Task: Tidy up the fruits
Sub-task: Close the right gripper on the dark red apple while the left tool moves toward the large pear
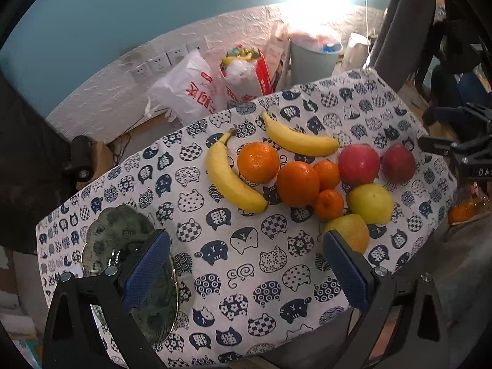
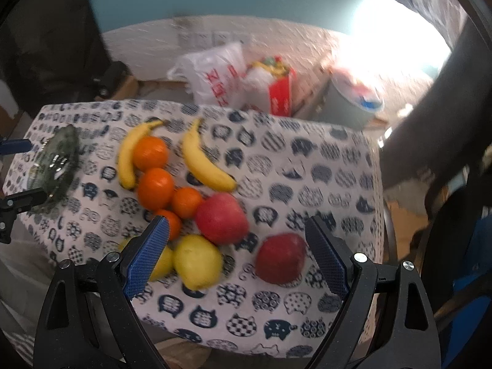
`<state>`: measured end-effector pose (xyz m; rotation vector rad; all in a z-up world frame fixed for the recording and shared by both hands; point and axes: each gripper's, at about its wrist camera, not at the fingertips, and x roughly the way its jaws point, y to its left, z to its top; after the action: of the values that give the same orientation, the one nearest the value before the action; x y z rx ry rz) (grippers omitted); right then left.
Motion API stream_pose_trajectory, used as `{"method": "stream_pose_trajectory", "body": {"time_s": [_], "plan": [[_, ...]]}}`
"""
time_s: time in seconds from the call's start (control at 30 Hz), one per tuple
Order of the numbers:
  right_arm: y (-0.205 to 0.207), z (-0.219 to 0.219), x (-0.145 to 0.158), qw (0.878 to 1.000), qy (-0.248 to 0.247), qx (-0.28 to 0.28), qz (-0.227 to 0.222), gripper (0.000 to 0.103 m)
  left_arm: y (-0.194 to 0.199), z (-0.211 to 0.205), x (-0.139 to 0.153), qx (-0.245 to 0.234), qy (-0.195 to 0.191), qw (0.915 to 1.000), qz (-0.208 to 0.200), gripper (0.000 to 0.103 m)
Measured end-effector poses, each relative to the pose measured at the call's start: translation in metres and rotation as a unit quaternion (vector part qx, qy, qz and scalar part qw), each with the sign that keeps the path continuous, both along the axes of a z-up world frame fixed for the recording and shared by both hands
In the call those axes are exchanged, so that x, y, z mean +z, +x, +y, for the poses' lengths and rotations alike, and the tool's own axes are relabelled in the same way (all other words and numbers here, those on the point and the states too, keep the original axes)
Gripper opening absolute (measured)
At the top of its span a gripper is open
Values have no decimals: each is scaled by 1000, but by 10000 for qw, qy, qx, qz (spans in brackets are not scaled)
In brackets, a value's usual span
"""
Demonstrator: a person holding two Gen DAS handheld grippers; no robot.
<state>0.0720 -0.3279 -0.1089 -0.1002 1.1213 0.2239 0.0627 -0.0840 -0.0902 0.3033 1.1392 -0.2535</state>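
Note:
Fruit lies in a cluster on a cat-print tablecloth (image 1: 246, 258): two bananas (image 1: 230, 175) (image 1: 299, 140), two large oranges (image 1: 258, 162), two small mandarins (image 1: 329, 204), two red apples (image 1: 359, 164) (image 2: 281, 258) and two yellow-green fruits (image 1: 370, 203). A green patterned plate (image 1: 123, 233) sits at the table's left end. My left gripper (image 1: 246, 264) is open and empty above the cloth, between plate and fruit. My right gripper (image 2: 238, 255) is open and empty, hovering over the near apples and the yellow-green fruit (image 2: 196, 261).
Behind the table stand plastic bags (image 1: 187, 92), a red box (image 1: 264, 73) and a grey bin (image 1: 313, 58) by a white brick wall. A dark chair back (image 1: 399, 27) rises at the far right corner. The table edge runs close below both grippers.

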Motion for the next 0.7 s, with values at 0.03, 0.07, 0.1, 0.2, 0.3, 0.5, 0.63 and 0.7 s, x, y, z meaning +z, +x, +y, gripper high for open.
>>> {"method": "stream_pose_trajectory", "body": {"time_s": [0.03, 0.07, 0.1, 0.2, 0.3, 0.5, 0.63, 0.7], "plan": [[1, -4, -4, 10000, -26, -49, 46, 88, 2, -4, -4, -39, -10, 10000, 44, 101], [2, -7, -8, 9999, -57, -98, 87, 88, 4, -6, -7, -69, -38, 9999, 85, 101], [3, -12, -14, 9997, -88, -154, 155, 88, 5, -9, -9, -94, -72, 9998, 146, 101], [8, -24, -30, 9989, -135, -284, 338, 88, 9, -19, -20, -163, -228, 9988, 405, 101], [12, -34, -47, 9976, -166, -421, 530, 88, 13, -29, -30, -218, -323, 9974, 602, 101], [20, -48, -87, 9934, -260, -544, 976, 88, 22, -46, -55, -192, -606, 9922, 1076, 101], [21, -51, -101, 9914, -310, -523, 1161, 88, 24, -57, -72, -222, -626, 9898, 1263, 101], [22, -52, -107, 9909, -310, -513, 1207, 88, 24, -63, -78, -242, -654, 9884, 1348, 101]]}}
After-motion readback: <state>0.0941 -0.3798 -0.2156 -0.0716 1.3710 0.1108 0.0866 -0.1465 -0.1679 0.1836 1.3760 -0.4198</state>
